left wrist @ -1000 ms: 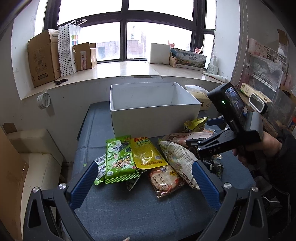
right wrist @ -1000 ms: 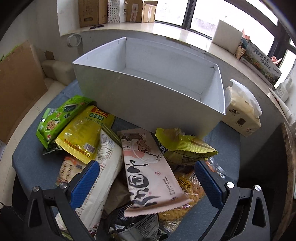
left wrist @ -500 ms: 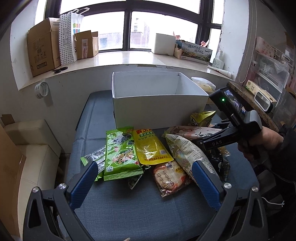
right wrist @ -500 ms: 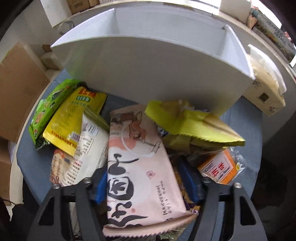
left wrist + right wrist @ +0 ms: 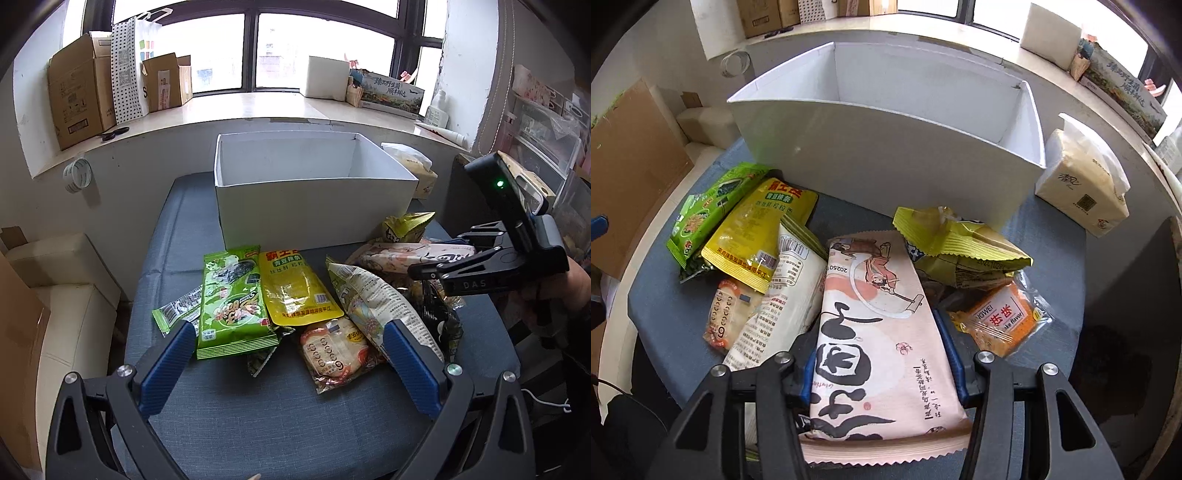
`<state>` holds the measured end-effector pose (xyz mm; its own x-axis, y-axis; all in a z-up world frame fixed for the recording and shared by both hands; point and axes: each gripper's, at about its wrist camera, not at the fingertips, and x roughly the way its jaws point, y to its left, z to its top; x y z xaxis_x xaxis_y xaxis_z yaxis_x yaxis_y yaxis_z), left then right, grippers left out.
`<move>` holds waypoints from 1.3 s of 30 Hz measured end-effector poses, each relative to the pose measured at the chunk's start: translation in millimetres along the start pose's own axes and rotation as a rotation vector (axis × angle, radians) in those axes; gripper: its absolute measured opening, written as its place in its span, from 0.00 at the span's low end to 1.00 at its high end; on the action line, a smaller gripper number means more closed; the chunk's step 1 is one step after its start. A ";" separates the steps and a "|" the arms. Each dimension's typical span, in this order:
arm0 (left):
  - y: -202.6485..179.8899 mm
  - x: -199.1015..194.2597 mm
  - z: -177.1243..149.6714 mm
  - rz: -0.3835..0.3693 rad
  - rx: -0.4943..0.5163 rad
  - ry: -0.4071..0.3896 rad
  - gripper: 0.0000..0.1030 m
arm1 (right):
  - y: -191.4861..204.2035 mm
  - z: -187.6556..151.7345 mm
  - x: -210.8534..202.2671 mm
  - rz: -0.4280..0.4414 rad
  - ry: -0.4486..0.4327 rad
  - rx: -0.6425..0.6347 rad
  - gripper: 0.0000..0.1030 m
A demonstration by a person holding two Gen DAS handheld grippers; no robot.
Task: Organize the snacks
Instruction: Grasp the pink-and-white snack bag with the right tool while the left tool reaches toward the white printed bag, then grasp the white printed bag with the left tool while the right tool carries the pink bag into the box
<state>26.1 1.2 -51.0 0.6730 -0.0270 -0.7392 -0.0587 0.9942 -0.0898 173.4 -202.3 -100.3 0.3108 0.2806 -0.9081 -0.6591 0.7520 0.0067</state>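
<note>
The pink snack packet (image 5: 875, 325) lies lengthwise on top of the heap of snacks on the blue-grey cushioned table (image 5: 1052, 258), just in front of the white box (image 5: 897, 162), and the right gripper (image 5: 882, 365) is clenched on it, one blue finger (image 5: 947, 347) pressed against each long edge near its lower half. In the left wrist view the same packet (image 5: 391, 254) shows at the right, under the black body of the right gripper (image 5: 447, 258). Beside the packet on its left lies a white bag with a barcode (image 5: 783, 295), overlapped at its top by a yellow pouch (image 5: 757, 236), with a green seaweed pack (image 5: 709, 210) further left and a small clear pack of round crackers (image 5: 727, 314) below. On the packet's right sit a crumpled yellow-green bag (image 5: 960, 247) and an orange wafer pack (image 5: 1001, 317). The white box stands open at the top with nothing visible inside. A tissue pack (image 5: 1082, 184) rests just right of the box. The left gripper (image 5: 288, 358) hangs released above the near edge of the table, its blue fingers (image 5: 166, 365) spread wide and touching nothing.
</note>
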 end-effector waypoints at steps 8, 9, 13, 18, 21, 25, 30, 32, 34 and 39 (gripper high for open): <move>-42.7 24.3 13.5 -0.036 0.070 0.043 1.00 | -35.8 -27.5 -58.0 0.024 -0.182 0.151 0.56; -49.7 30.6 15.3 -0.045 0.077 0.054 1.00 | -34.1 -29.0 -59.6 0.033 -0.205 0.170 0.56; -69.3 67.6 20.3 -0.094 0.018 0.161 1.00 | -41.5 -48.8 -77.1 0.062 -0.276 0.241 0.56; -87.6 112.0 22.2 -0.053 -0.050 0.274 1.00 | -44.1 -71.5 -93.9 0.088 -0.329 0.291 0.56; -94.0 135.4 19.4 0.020 -0.056 0.340 0.95 | -40.2 -80.5 -96.0 0.095 -0.339 0.291 0.56; -99.0 142.1 14.4 0.018 -0.031 0.361 0.47 | -40.1 -88.2 -97.9 0.107 -0.345 0.295 0.56; -94.1 123.4 17.0 -0.018 -0.030 0.304 0.46 | -40.0 -88.0 -94.9 0.128 -0.350 0.301 0.56; -88.1 110.7 17.6 -0.038 -0.038 0.271 0.46 | -38.4 -86.0 -94.8 0.135 -0.359 0.298 0.56; -79.2 93.6 20.8 -0.073 -0.049 0.222 0.46 | -36.0 -83.2 -95.6 0.138 -0.371 0.295 0.56; -54.1 48.5 41.1 -0.094 -0.040 0.062 0.46 | -30.5 -66.9 -97.3 0.142 -0.417 0.309 0.56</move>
<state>92.3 -49.6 -54.5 0.6300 -0.1279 -0.7660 -0.0271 0.9821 -0.1862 117.4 -292.5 -40.2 0.5203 0.5580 -0.6465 -0.5018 0.8123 0.2973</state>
